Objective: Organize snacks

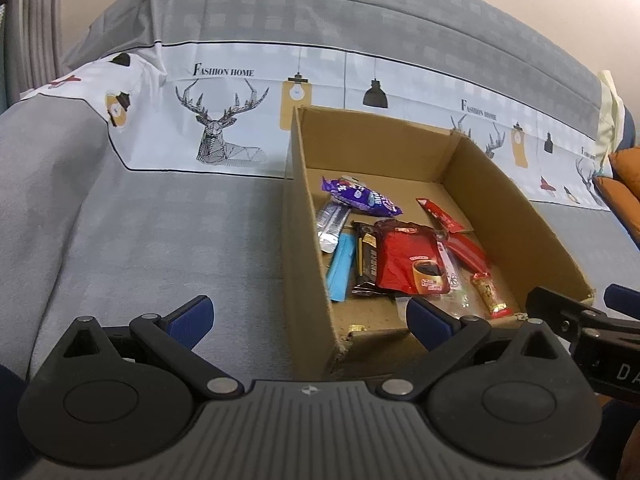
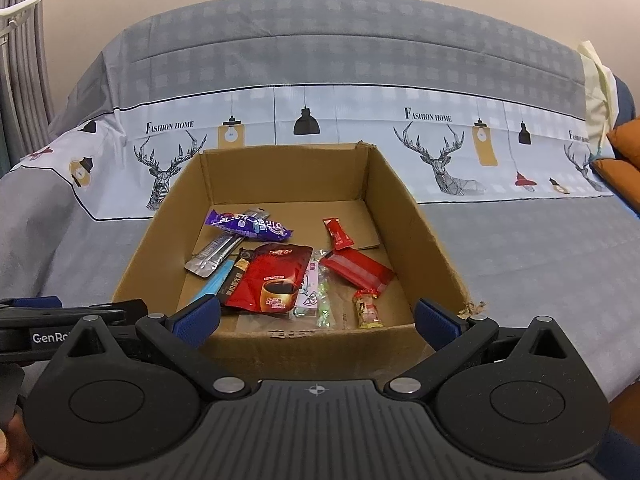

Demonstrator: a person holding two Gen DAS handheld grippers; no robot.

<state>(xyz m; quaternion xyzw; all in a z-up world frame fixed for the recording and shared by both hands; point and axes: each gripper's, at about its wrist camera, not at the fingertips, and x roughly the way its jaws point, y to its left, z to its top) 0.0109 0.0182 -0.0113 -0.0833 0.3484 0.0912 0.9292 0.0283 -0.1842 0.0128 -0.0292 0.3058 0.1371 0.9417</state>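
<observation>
An open cardboard box (image 1: pixel 308 264) (image 2: pixel 404 208) stands on the grey sofa cover. Inside lie several snacks: a purple packet (image 1: pixel 362 196) (image 2: pixel 250 225), a silver sachet (image 1: pixel 332 224) (image 2: pixel 214 256), a light blue stick (image 1: pixel 342 266) (image 2: pixel 218 284), a black bar (image 1: pixel 366 264), a red coffee pouch (image 1: pixel 412 262) (image 2: pixel 272 280), red bars (image 1: pixel 466 250) (image 2: pixel 356 270), and a small red-gold candy (image 1: pixel 490 294) (image 2: pixel 368 308). My left gripper (image 1: pixel 308 316) is open and empty at the box's near left corner. My right gripper (image 2: pixel 318 316) is open and empty at the box's near wall; it also shows in the left wrist view (image 1: pixel 572 308).
The sofa cover (image 1: pixel 140 240) (image 2: pixel 540 248) has a white band printed with deer and lamps. An orange cushion (image 1: pixel 624 192) (image 2: pixel 624 152) lies at the far right. A grey curtain (image 2: pixel 20 60) hangs at the left.
</observation>
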